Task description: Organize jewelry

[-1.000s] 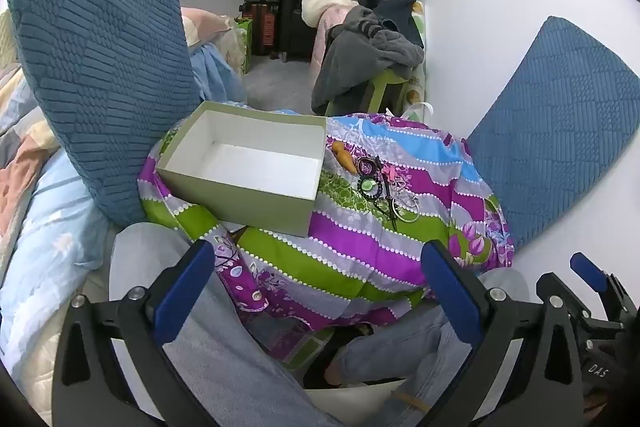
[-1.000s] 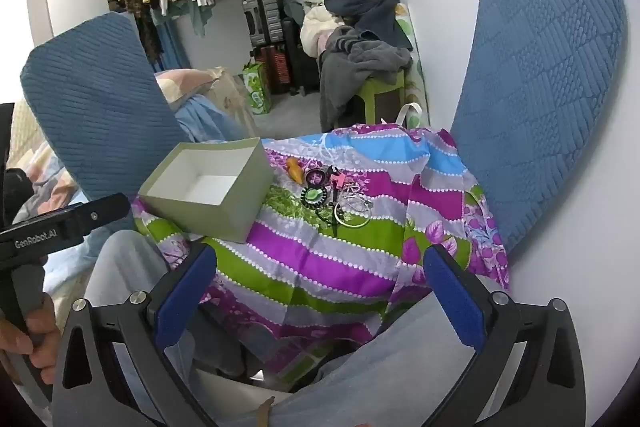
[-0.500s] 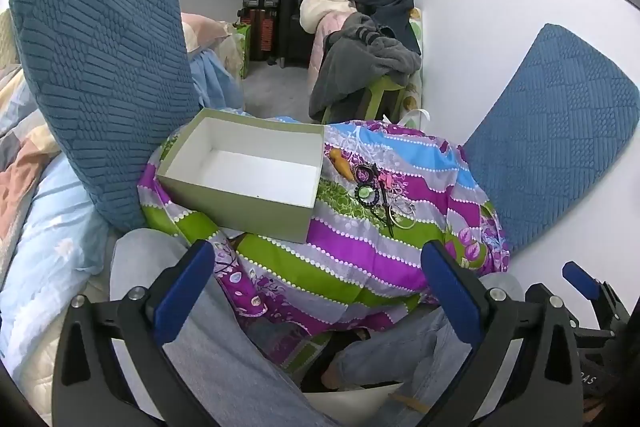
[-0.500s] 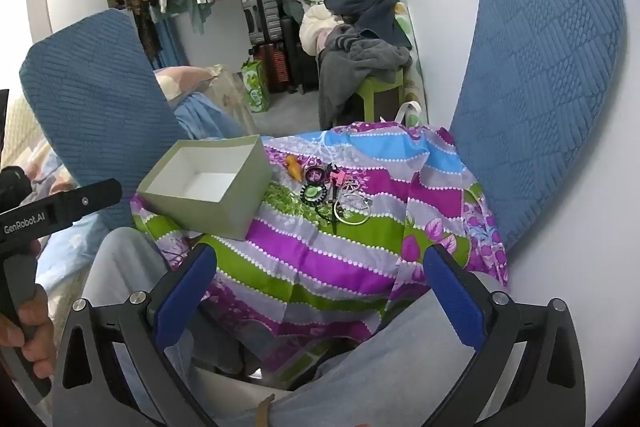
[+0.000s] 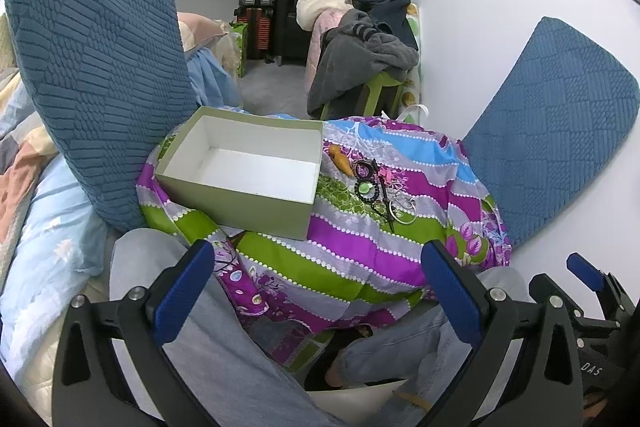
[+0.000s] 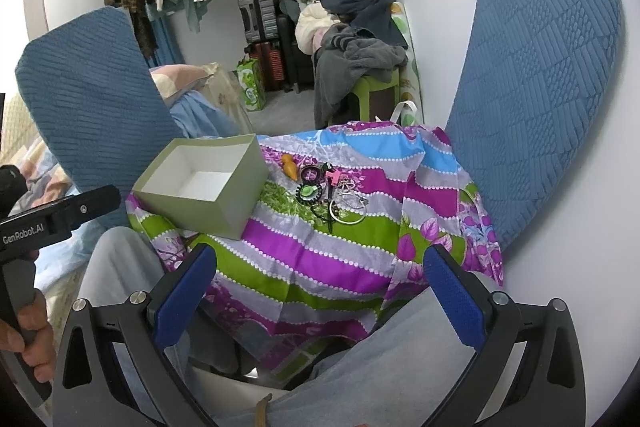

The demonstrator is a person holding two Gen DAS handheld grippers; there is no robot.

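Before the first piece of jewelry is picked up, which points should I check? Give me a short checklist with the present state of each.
1. Left gripper open and holding nothing: ok.
2. Right gripper open and holding nothing: ok.
3. Box open, inside looks bare: ok.
4. Jewelry in view on the cloth, just right of the box: ok.
5. Pieces lie apart, so one can be gripped alone: not ok, the rings and dark pieces overlap in one small heap.
6. Cloth gives a firm, flat base under the heap: cannot tell, it is draped over something hidden.
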